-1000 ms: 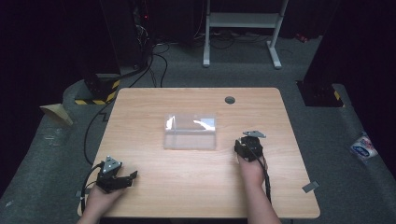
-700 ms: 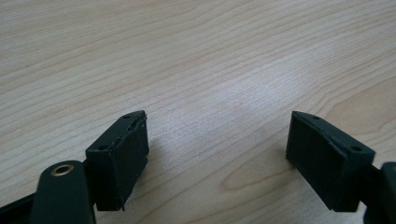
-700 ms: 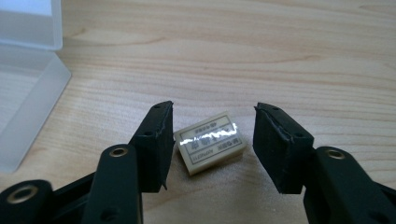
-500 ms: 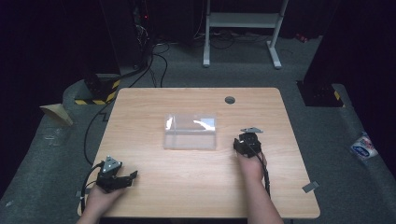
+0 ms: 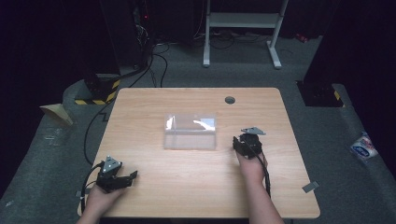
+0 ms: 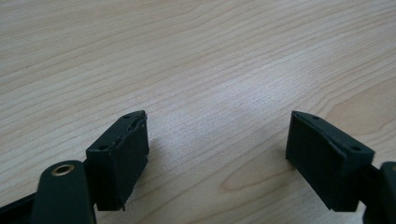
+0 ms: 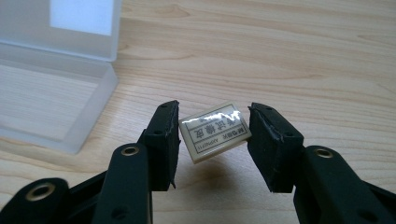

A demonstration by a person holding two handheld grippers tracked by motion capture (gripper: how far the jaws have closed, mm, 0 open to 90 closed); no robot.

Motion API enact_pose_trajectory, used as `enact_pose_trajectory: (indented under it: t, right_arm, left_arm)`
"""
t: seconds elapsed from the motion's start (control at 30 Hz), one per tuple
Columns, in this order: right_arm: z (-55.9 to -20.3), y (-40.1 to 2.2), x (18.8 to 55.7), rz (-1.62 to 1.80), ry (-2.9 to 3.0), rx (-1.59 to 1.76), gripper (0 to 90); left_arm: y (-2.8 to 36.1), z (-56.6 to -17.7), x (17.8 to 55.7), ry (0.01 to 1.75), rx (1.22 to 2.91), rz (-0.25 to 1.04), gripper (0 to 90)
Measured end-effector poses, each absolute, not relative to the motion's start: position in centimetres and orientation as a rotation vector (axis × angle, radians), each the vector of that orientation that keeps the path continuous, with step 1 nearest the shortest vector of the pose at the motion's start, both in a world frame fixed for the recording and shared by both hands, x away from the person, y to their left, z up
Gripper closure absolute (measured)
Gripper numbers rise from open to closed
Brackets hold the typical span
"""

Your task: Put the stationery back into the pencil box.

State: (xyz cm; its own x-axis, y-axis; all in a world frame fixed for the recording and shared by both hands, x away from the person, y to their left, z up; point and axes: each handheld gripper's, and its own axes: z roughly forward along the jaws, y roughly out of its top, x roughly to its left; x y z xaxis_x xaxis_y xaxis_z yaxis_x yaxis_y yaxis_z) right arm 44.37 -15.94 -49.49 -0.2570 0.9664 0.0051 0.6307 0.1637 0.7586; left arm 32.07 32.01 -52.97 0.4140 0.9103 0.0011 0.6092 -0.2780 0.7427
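A small white eraser [image 7: 215,131] with a printed label sits tilted between the pads of my right gripper [image 7: 214,114], which is shut on it just above the wooden table [image 7: 280,56]. A clear plastic box [image 7: 51,88] lies open to the left of those jaws. From above, the right gripper [image 5: 242,143] is just right of the box [image 5: 190,131] at the table's middle. My left gripper [image 5: 127,178] rests near the front left corner. Its jaws [image 6: 217,135] stand wide open over bare wood with nothing between them.
A round cable hole [image 5: 229,100] sits near the far edge of the table [image 5: 187,196]. Black cables [image 5: 154,60] and a white stand [image 5: 243,21] lie on the floor beyond. A packet [image 5: 363,147] lies on the floor at the right.
The right gripper has edged slightly farther from the person, still holding the eraser. The left gripper has kept still.
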Motion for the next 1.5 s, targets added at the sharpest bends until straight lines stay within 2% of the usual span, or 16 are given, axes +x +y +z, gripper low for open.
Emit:
enact_pose_trajectory:
  t: [1.5]
  right_arm:
    - [-47.0,-7.5,45.3,1.055,2.071,1.345,53.8]
  left_arm:
    - [32.0,-53.0,32.0,1.284,2.001,0.569,21.3]
